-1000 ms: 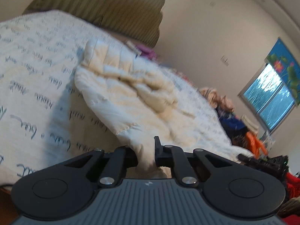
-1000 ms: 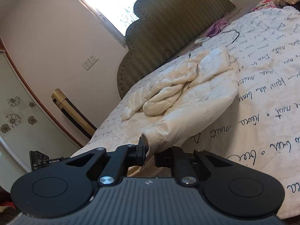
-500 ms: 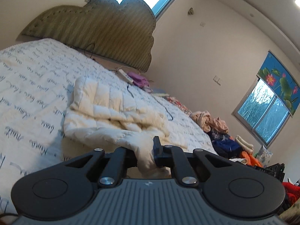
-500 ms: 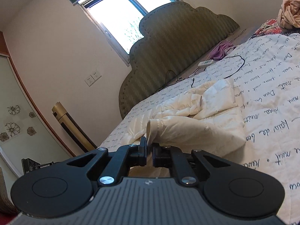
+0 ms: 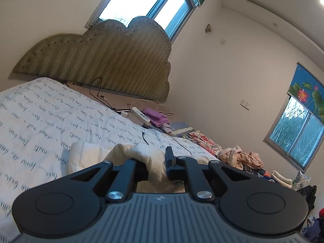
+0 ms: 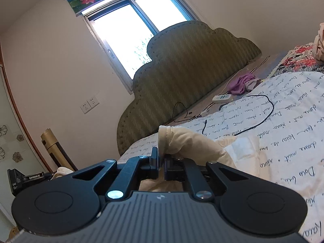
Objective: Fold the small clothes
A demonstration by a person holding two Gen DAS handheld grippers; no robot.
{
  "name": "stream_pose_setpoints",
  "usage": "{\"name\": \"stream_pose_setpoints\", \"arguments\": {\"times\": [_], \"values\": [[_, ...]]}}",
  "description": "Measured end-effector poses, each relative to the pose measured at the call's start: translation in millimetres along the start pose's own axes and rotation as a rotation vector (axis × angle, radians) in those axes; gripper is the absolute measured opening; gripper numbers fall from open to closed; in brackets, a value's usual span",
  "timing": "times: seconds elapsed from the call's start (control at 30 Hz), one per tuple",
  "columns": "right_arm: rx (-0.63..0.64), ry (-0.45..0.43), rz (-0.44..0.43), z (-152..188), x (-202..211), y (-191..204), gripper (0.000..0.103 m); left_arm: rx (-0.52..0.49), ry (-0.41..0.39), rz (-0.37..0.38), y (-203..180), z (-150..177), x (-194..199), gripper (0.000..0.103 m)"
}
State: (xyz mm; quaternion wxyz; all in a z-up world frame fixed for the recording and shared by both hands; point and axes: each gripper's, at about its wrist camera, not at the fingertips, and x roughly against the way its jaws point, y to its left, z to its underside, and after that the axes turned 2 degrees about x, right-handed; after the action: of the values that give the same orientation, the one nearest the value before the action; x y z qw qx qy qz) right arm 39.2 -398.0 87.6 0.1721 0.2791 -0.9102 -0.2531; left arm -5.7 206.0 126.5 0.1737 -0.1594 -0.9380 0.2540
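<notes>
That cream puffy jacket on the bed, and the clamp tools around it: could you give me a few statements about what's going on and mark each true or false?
1. Both grippers are clamped on the cream jacket. True: the left gripper and the right gripper each pinch its fabric.
2. The quilt is plain blue. False: it is white with dark handwriting.
3. A black cable lies on the quilt. True.
4. The purple cloth lies on the jacket. False: it lies apart, near the headboard.

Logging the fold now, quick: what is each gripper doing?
Left gripper: closed, holding a fold of the cream jacket.
Right gripper: closed, pinching an edge of the same jacket.
</notes>
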Motion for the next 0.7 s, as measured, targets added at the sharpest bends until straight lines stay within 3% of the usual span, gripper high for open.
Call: {"name": "stream_pose_setpoints", "arguments": {"times": [0.3, 0.5, 0.63, 0.7], "values": [[-0.004, 0.047, 0.087, -36.0, -116.2, -50.0, 0.009, 0.005, 0.047, -0.166, 35.6, -27.4, -125.9, 0.008], [0.051, 0.140, 0.225, -17.5, -193.7, -81.2, 0.009, 0.087, 0.143, -0.302, 81.9, -3.5, -196.6, 0.009], [0.096, 0.203, 0.284, 0.7, -224.1, -91.6, 0.009, 0.127, 0.211, -0.347, 104.2, 13.7, -220.6, 0.009], [0.111, 0.222, 0.307, 8.5, -234.7, -94.2, 0.017, 0.121, 0.222, -0.360, 107.5, 18.2, -224.7, 0.009]]}}
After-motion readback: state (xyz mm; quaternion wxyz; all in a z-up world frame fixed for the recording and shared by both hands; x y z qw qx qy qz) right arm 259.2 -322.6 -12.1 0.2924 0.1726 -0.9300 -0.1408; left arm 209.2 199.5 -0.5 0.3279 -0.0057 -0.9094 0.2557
